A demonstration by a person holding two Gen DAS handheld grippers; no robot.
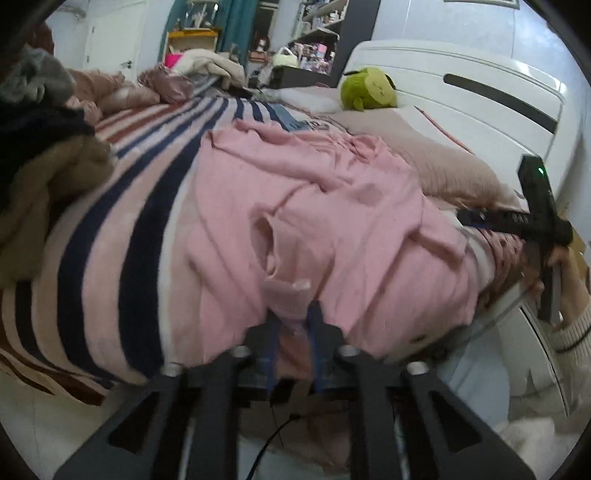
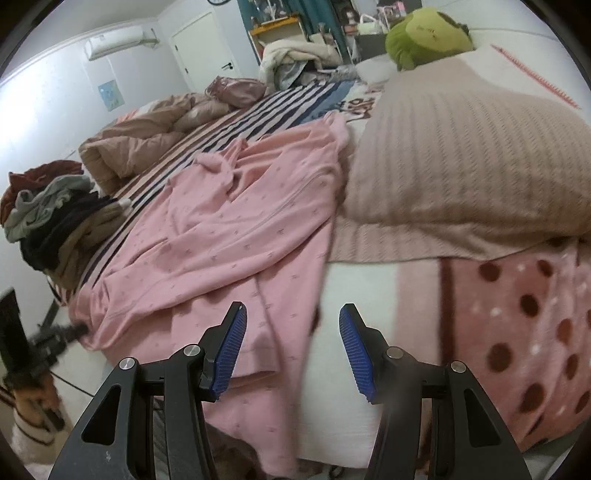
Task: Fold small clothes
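A pink garment point(image 1: 303, 206) lies crumpled across the striped bed; it also shows in the right wrist view point(image 2: 229, 236), with a small printed pattern. My left gripper point(image 1: 293, 314) is shut on an edge of the pink garment at the near side of the bed. My right gripper point(image 2: 293, 328) is open and empty, just above the garment's near hem and the white bed edge. The right gripper also shows at the right of the left wrist view point(image 1: 476, 218); the left gripper shows at the far left of the right wrist view point(image 2: 79, 328).
A pile of other clothes point(image 2: 55, 214) sits at the bed's left side. A ribbed beige pillow point(image 2: 461, 158), a green plush toy point(image 2: 424, 33) and a polka-dot blanket point(image 2: 517, 332) lie to the right. A rumpled duvet point(image 2: 147, 140) lies further back.
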